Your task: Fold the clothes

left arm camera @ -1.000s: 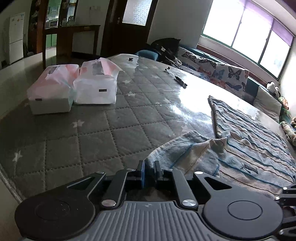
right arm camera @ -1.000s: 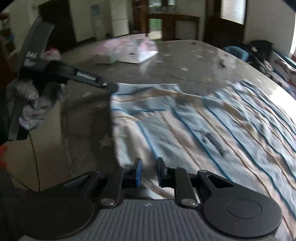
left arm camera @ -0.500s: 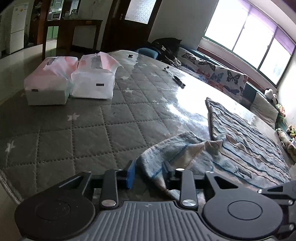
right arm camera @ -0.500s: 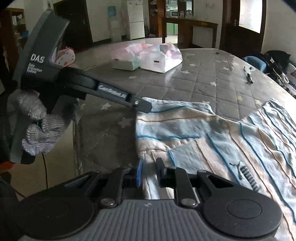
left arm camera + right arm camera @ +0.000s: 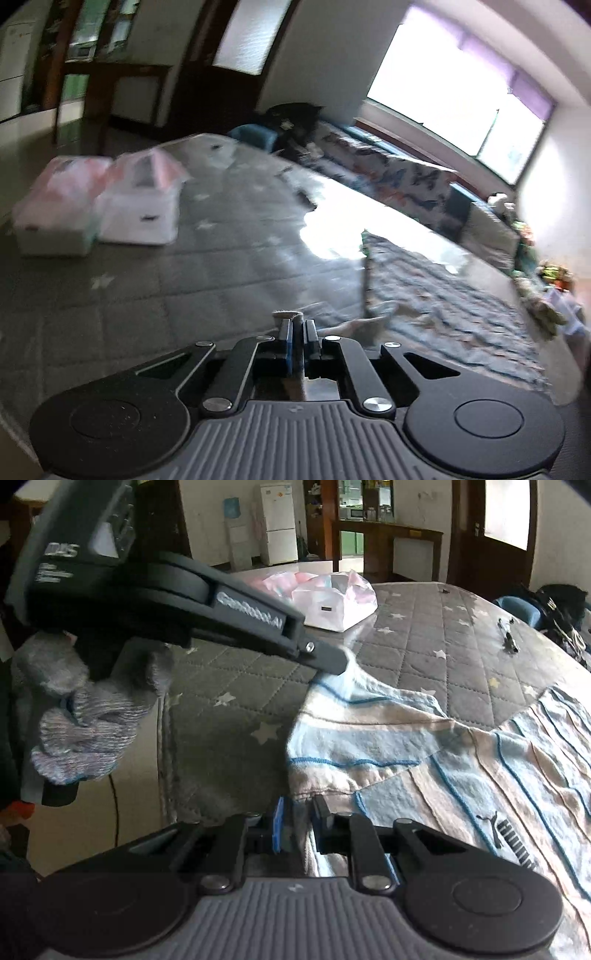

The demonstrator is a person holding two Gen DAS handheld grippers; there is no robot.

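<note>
Two tongs work one striped shirt [image 5: 424, 746]: left tongs [image 5: 297, 326] pinch its sleeve to fold, right tongs [image 5: 298, 812] stand parted around the hem, lower middle.

Two white plastic-wrapped packs [image 5: 99, 206] block the grey quilted star-print mattress [image 5: 192, 266] at ten o'clock; twelve o'clock seems passable, though blurred.

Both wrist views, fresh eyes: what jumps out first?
The striped blue and white garment spread over the grey quilted mattress, with the left gripper pinching its far corner and lifting it. The right gripper sits at the near hem, cloth between its fingers. Two white and pink tissue packs sit at the mattress's far left in the blurred left wrist view.
</note>
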